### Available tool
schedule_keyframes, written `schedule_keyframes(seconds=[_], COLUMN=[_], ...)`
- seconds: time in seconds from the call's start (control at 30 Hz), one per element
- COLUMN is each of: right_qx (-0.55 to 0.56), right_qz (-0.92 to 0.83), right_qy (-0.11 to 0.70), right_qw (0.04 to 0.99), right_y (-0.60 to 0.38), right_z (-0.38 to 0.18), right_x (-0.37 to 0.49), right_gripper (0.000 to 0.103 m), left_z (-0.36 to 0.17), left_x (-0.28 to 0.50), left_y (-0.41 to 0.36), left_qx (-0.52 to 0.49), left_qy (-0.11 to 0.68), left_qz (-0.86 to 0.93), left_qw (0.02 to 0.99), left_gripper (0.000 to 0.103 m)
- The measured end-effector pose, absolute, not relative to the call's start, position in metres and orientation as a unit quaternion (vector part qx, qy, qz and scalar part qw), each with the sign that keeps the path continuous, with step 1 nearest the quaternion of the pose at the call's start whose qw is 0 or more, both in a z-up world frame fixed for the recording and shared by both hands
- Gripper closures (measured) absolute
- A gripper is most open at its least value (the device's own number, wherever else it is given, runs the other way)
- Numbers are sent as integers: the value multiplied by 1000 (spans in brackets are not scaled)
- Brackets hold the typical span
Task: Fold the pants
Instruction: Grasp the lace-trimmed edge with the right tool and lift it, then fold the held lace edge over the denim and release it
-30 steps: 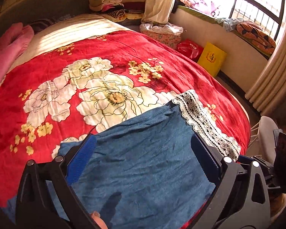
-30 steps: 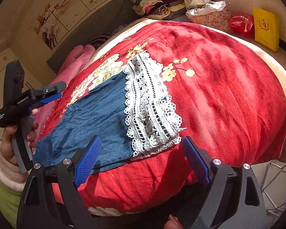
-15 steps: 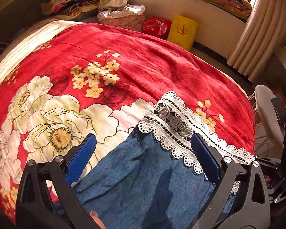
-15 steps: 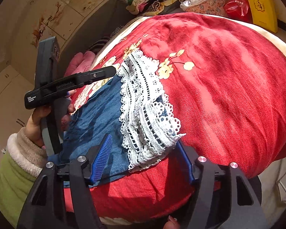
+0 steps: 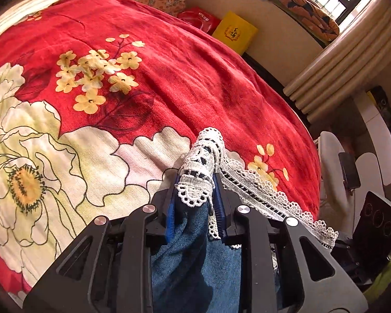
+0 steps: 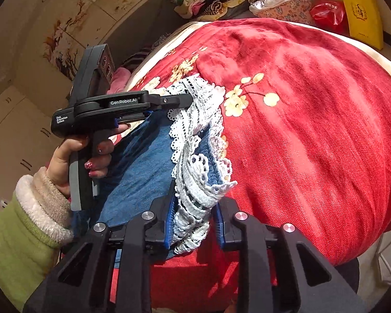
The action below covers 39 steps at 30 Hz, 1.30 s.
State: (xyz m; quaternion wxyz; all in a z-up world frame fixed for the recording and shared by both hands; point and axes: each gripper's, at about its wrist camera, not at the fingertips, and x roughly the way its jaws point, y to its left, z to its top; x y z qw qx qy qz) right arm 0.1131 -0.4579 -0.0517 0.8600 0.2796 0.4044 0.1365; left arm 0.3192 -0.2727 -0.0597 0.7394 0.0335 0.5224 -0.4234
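Blue denim pants (image 5: 185,255) with a white lace hem (image 5: 250,182) lie on a bed with a red flowered blanket (image 5: 169,60). My left gripper (image 5: 195,195) is shut on the far corner of the lace hem, bunching it between the blue pads. My right gripper (image 6: 194,216) is shut on the near corner of the same hem (image 6: 195,140) at the bed's edge. The left gripper also shows in the right wrist view (image 6: 174,101), held by a hand, clamped on the lace. The denim (image 6: 140,167) runs away to the left behind the hem.
A yellow bag (image 5: 234,34) and a red bag (image 5: 199,20) stand on the floor by the window wall. Curtains (image 5: 346,60) hang at the right. A white chair (image 5: 336,154) stands beyond the bed's edge. Stacked clothes (image 6: 203,0) lie at the headboard.
Both grippers have moved forward onto the lace hem and closed on it, from open to shut. The hem is now bunched and lifted at both corners.
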Motion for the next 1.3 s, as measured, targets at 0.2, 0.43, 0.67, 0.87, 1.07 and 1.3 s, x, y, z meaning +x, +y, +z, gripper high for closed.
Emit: schedule_keyframes(seconds=[0.2,0.43,0.67,0.87,1.07,1.3], right_qx=[252,185,99,11,-42,-37], right_qz=[170,248,292,309,329,359], right_qy=[367,328,362,378,393,380], right_qw=[879,892,880,873,858,852], right_y=[-437,-384,-314,-263,-227,-220], right_z=[-20,16,-1,-19,-37,-31], right_x=[103,94,101,96,84,69], right_gripper=[82,82,82,81,78,49], left_z=[-27,-10,-45,-47,-51,-61], left_x=[310,292,283,269,251,253], left_y=[-230,-156,-93,-42,-15,-30], left_qx=[-24,-84,-151,-246,-326,-297], left_qy=[465,412,437,435,432,454], left_qz=[-460,-459,-392,-374,-385,-349], left_qw=[756,783,795,781,748,764], left_gripper=[89,87,68,35,14,27])
